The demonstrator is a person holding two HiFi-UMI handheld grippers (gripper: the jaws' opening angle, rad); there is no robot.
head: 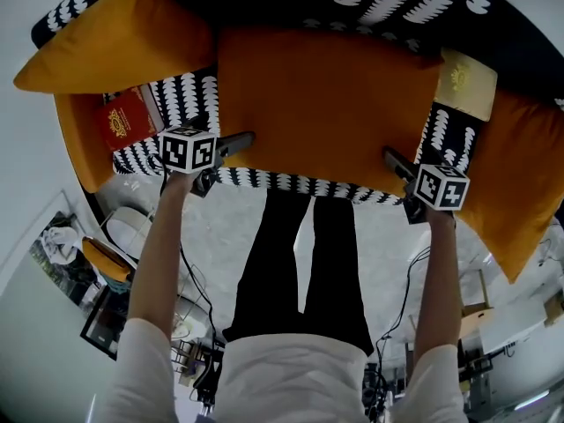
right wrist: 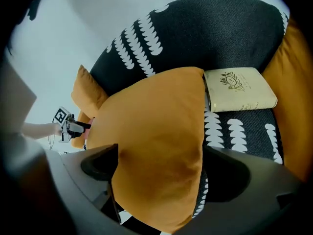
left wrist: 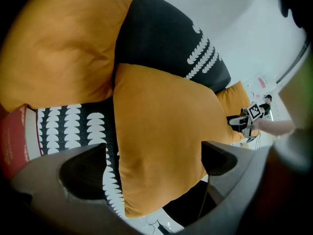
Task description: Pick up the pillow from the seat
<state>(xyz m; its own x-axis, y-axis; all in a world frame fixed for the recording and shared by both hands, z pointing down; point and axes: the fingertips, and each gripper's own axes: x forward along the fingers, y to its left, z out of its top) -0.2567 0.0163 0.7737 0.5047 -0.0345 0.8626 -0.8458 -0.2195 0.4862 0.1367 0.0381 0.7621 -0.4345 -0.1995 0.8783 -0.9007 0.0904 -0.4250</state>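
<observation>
A large orange pillow (head: 326,104) lies flat on the black seat with white leaf print (head: 185,95). My left gripper (head: 238,141) is at the pillow's left end and my right gripper (head: 392,161) at its right end. In the left gripper view the pillow (left wrist: 156,131) reaches in between the wide jaws of the left gripper (left wrist: 154,155), with a strip of seat showing beside the left jaw. In the right gripper view the pillow's corner (right wrist: 156,146) fills the gap of the right gripper (right wrist: 159,163), whose jaws also stand wide. Both are open.
Orange cushions flank the seat at the left (head: 115,33) and right (head: 515,183). A red book (head: 123,120) lies left of the pillow and a cream book (head: 467,82) right of it. The person's black trousers (head: 300,263) stand against the seat's front edge. Cables and clutter cover the floor.
</observation>
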